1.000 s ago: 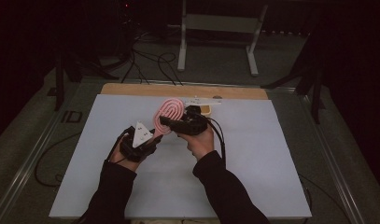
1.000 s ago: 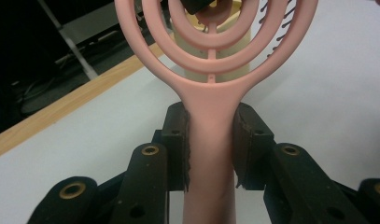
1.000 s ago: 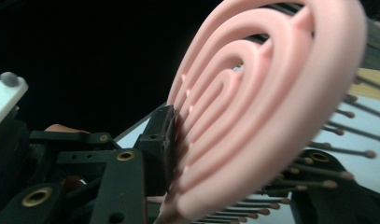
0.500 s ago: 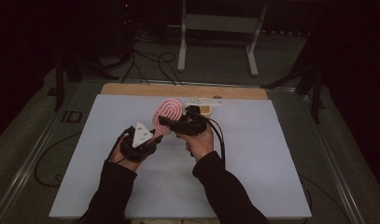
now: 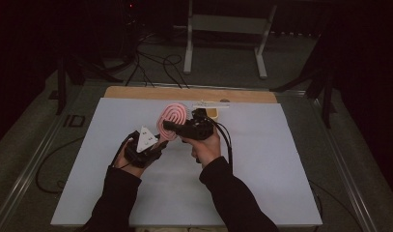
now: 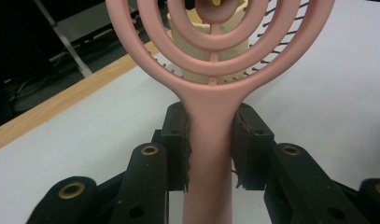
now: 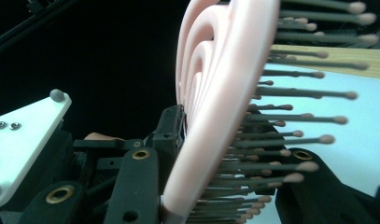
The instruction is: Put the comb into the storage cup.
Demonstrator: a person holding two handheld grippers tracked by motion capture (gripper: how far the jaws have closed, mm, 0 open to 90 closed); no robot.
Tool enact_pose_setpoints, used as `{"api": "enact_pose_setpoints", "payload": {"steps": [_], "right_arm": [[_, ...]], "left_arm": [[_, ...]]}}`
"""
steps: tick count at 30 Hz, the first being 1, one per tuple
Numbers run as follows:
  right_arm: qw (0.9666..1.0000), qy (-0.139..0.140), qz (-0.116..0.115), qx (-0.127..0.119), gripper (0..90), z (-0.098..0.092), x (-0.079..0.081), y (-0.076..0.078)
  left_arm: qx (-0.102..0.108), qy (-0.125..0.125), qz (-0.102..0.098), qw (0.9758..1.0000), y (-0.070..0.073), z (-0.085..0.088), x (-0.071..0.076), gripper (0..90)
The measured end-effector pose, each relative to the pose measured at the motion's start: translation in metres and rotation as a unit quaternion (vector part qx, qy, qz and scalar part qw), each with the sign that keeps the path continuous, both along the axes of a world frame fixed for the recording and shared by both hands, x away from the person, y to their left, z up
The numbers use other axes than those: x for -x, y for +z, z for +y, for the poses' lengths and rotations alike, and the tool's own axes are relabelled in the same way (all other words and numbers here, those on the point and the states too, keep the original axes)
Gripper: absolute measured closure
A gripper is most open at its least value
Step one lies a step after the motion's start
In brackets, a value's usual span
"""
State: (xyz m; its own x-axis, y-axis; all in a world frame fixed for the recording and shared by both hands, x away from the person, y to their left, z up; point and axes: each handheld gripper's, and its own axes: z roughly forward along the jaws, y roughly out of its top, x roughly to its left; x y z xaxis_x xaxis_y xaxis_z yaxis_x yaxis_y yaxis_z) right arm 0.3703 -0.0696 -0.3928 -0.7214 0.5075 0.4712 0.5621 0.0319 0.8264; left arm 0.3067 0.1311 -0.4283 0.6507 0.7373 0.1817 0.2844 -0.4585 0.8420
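A pink hairbrush (image 5: 174, 116) with a ringed open head and dark bristles hangs above the white table (image 5: 271, 174). My left gripper (image 5: 160, 142) is shut on its handle; in the left gripper view both pads (image 6: 178, 140) press the handle (image 6: 210, 154) just below the head. My right gripper (image 5: 167, 124) reaches in from the right and closes across the head. In the right gripper view one jaw lies against the head's back (image 7: 225, 70) and the other sits among the bristles (image 7: 290, 140). The left gripper's grey plate (image 7: 19, 140) shows beside it.
A cream-coloured cup (image 5: 212, 112) stands near the table's far edge, just behind the brush head (image 6: 197, 60). A wooden strip (image 5: 136, 93) runs along that edge. Beyond it, a metal stand (image 5: 223, 43) and cables (image 5: 155, 63) sit on the dark floor.
Both grippers and the brush have stayed almost where they were; the right gripper has shifted very slightly toward the person.
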Motion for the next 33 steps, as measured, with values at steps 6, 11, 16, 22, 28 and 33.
{"api": "enact_pose_setpoints", "payload": {"steps": [6,11,16,22,28,33], "right_arm": [[0.9999,-0.011,-0.008,0.0,63.0,-0.001,0.0,0.002],[0.9998,-0.019,-0.003,-0.011,63.7,-0.007,-0.003,0.001],[0.9997,-0.021,-0.002,-0.015,64.1,-0.012,-0.004,0.002],[0.9998,-0.018,-0.004,-0.006,64.1,-0.013,-0.004,0.002],[0.9998,-0.019,0.003,-0.009,64.0,-0.015,-0.008,0.0],[0.9995,-0.026,0.004,-0.015,64.0,-0.019,-0.009,0.0]], "left_arm": [[0.02,-0.015,0.013,0.9996,0.002,0.003,-0.001,59.5],[0.046,-0.011,0.011,0.9988,0.005,0.009,-0.002,40.7],[0.053,0.005,0.002,0.9986,0.012,0.017,0.0,21.0],[0.099,0.029,-0.009,0.9946,0.02,0.038,0.005,14.6],[0.111,0.045,-0.011,0.9927,0.012,0.06,0.012,0.1],[0.127,0.064,-0.004,0.9898,-0.005,0.082,0.024,0.1]]}}
